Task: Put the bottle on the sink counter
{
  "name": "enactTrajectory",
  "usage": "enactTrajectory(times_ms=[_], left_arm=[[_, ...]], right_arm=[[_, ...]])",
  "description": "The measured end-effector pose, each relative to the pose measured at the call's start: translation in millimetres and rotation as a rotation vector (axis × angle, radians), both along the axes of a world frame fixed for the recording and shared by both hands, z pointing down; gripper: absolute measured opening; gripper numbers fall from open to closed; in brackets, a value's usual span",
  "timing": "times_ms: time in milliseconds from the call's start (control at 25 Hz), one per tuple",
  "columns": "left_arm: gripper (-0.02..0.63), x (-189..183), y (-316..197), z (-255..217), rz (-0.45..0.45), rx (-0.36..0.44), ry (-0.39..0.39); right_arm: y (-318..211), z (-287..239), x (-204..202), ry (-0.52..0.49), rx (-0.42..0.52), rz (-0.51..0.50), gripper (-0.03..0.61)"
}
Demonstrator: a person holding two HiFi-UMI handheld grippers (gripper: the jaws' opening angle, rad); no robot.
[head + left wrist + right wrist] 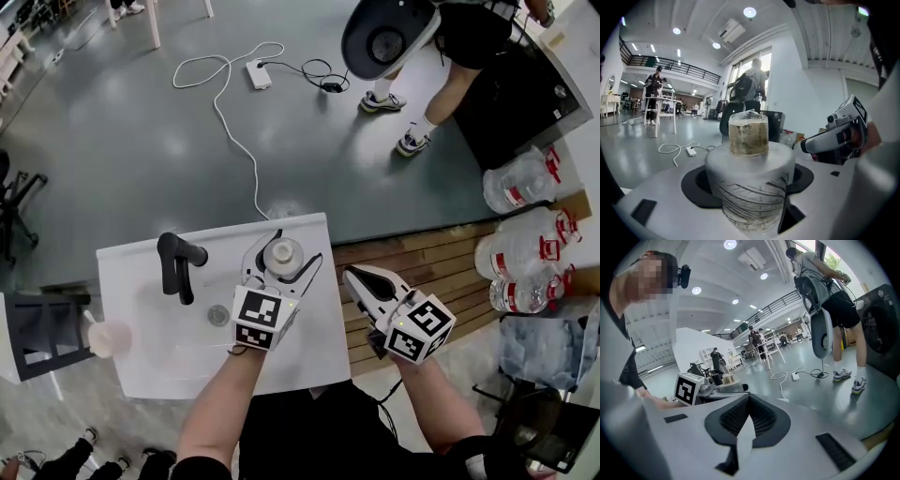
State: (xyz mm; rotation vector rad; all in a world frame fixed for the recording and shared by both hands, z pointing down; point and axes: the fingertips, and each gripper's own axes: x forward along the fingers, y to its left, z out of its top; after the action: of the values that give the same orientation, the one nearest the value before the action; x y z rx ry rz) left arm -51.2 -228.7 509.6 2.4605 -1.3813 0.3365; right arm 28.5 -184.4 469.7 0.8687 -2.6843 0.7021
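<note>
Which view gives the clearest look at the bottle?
Left gripper view: the bottle fills the frame, held between the jaws. Head view shows only its top from above; right gripper view shows it tiny, far off.

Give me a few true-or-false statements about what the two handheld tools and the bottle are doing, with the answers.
1. The left gripper has its jaws shut on the bottle. True.
2. The right gripper grips the bottle too. False: its jaws are together on nothing, off to the side of the sink counter.
3. The faucet is white. False: it is black.
4. Clear water jugs sit on the right gripper's side. True.
</note>
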Motion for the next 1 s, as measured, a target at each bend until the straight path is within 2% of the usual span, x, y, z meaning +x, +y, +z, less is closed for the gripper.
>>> enactTrajectory(times_ms=[600, 1000], left_arm=[[0.354, 33.4, -30.0, 42.2, 0.055, -0.03, -0.063], [0.354, 37.6, -42.8, 59.1, 0.065, -0.035, -0.097]], right_arm=[[7.3, 17.9, 43.8, 0.033, -0.036, 0.073, 0.014], [-5.7, 19.8, 42.3, 0.028, -0.022, 0.076, 0.014]])
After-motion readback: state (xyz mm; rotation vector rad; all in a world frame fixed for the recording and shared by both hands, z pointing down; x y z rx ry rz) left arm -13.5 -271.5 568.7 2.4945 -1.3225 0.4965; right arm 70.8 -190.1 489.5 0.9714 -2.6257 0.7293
